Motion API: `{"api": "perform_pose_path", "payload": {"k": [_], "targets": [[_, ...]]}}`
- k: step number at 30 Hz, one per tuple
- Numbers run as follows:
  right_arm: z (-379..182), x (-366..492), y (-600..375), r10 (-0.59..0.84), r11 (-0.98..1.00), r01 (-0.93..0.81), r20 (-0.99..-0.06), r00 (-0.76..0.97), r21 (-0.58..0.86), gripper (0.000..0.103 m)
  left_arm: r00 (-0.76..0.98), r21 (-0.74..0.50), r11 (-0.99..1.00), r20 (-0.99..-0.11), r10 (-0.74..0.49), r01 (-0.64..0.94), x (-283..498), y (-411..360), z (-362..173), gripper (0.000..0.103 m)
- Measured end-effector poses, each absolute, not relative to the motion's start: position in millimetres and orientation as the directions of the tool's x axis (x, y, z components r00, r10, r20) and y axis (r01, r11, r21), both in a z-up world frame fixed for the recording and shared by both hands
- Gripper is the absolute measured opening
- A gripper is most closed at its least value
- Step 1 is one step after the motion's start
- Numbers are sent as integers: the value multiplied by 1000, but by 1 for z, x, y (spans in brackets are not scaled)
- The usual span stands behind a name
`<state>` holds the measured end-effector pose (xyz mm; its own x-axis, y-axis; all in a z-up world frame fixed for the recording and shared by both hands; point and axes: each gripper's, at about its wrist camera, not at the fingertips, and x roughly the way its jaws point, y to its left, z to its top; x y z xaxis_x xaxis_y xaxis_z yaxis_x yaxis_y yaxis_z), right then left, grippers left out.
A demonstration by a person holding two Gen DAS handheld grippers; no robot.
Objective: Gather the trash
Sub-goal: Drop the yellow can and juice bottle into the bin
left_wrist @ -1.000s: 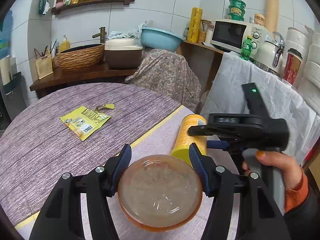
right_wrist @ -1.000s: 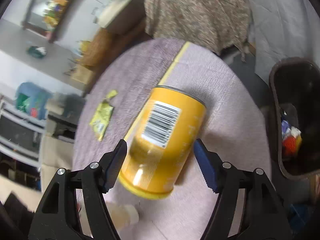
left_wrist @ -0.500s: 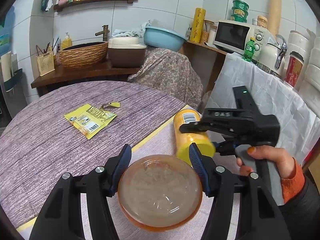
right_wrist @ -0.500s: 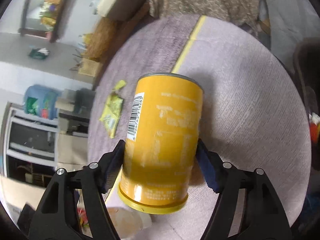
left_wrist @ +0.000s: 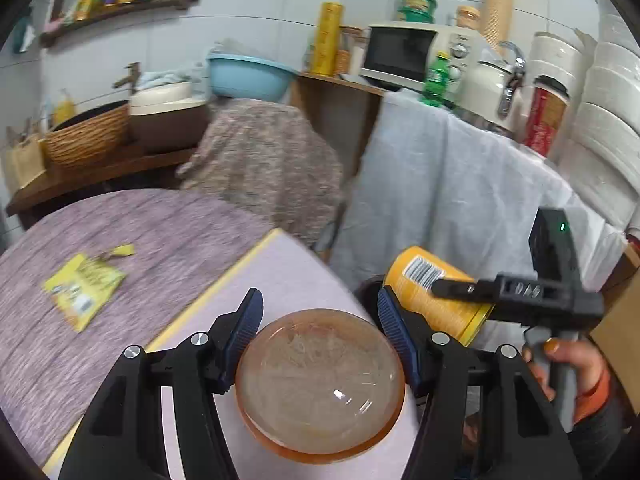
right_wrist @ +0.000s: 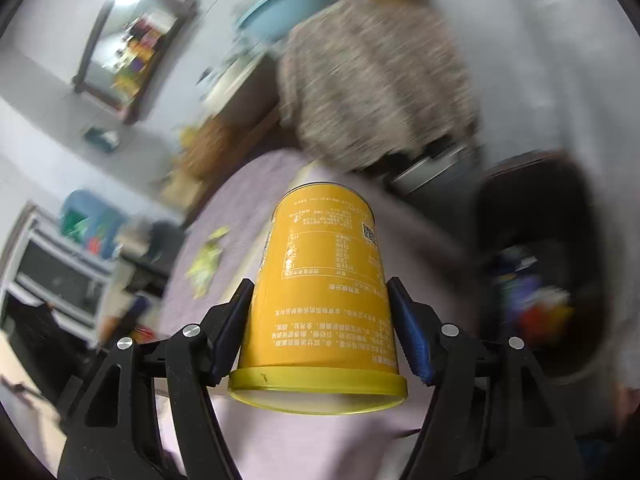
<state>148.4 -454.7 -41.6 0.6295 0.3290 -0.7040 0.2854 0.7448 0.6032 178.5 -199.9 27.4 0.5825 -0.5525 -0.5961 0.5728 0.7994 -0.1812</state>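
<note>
My left gripper is shut on a plastic cup with a clear domed lid and an orange rim, held over the table's near edge. To its right a person's hand holds my right gripper, shut on a yellow can, both pads against its sides. The can is tilted in the air past the table's edge, over the rim of a dark trash bin with coloured rubbish inside. A yellow wrapper lies flat on the purple table, far left of both grippers.
A patterned cloth covers something behind the table. A white cloth drapes a counter at right with a microwave, a green bottle and a kettle. A wooden shelf at left carries a wicker basket and a blue basin.
The right gripper closed on the yellow can, lifted it off the table and carried it right, over the bin. The left gripper swung right with the cup; the wrapper stayed put.
</note>
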Motion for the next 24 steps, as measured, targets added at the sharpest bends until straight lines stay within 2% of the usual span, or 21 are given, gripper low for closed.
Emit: {"api": "perform_pose_path", "payload": {"k": [3,7,11,17,20,24], "targets": [[-55,127,-494,242,744,366,-736,633,559,67,525,-202,747,-596,-608,634,183,-251,33,59],[-99,113,-527,123,771,456,-807,577,444,67,499,-168,721,-616,-609,672,187,-315,25,59],[-152,115,-538,104,781,492,-858,503,384,67,473,-117,705,-663,-580,700,189,-371,-3,59],[-217,129,-543,134,791,509,-907,399,341,68,463,-58,728,-736,-494,683,209,-415,-46,59],[-230,129,-544,125,792,519,-918,377,321,68,460,-46,746,-762,-456,664,219,-426,-63,59],[-217,118,-540,65,816,501,-908,414,287,70,444,-28,750,-791,-421,661,228,-439,-83,59]]}}
